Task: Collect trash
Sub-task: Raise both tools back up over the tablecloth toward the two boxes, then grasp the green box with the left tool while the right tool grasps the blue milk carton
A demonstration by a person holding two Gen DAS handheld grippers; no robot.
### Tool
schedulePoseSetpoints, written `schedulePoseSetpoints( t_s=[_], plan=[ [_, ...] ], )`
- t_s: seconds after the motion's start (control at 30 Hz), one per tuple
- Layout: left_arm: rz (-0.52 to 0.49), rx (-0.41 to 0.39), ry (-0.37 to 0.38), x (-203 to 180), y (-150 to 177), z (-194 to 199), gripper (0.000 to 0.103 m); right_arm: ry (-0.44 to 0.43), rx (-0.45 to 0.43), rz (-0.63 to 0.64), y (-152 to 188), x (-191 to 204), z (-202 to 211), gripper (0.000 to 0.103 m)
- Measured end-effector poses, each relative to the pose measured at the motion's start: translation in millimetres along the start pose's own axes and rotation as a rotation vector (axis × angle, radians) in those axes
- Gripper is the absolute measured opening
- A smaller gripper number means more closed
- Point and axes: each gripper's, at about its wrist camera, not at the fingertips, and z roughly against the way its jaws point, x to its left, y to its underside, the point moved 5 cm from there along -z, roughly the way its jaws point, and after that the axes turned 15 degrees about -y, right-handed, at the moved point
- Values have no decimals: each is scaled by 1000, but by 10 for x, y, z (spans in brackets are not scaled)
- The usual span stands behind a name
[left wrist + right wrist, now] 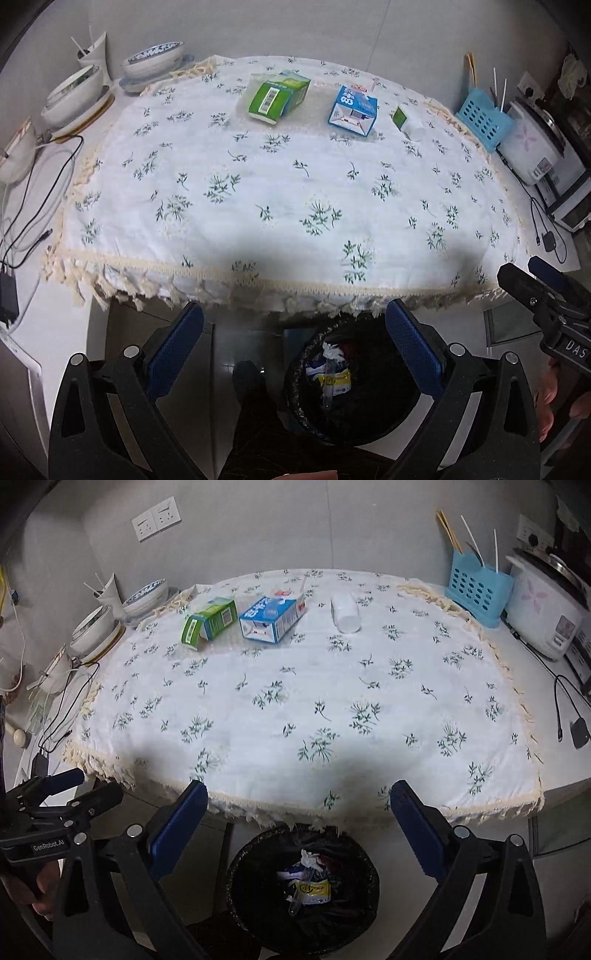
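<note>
Trash was seen in two places: some already lay in the round black-lined waste bin at the bottom centre of the right wrist view, below the bench edge, while three pieces remained on the white floral tablecloth. A green cardboard carton, a blue and white cardboard carton and a small white plastic bottle lay on their sides in a row across the upper part of the frame, near the far edge of the bench. The left claw and the right claw were both spread wide and empty, held over the bin. The step in hand was judged to be the start of another pick. A reach across the bench would be called for next, with the jaws set astride one carton before being closed.
</note>
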Motion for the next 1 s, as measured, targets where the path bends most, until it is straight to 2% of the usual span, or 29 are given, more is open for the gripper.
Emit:
schedulePoseSetpoints(
  t_s=[0.23,0.67,1.0],
  plan=[
    [-30,-16,9,76,-461,-180,97,-3,-48,-39,-447,59,-65,95],
    [-88,-44,34,90,-1296,-516,97,64,-87,-53,-1130,57,-390,95],
    [-114,-40,47,93,-1821,-815,97,89,-84,-67,-1432,131,-730,95]
  ],
)
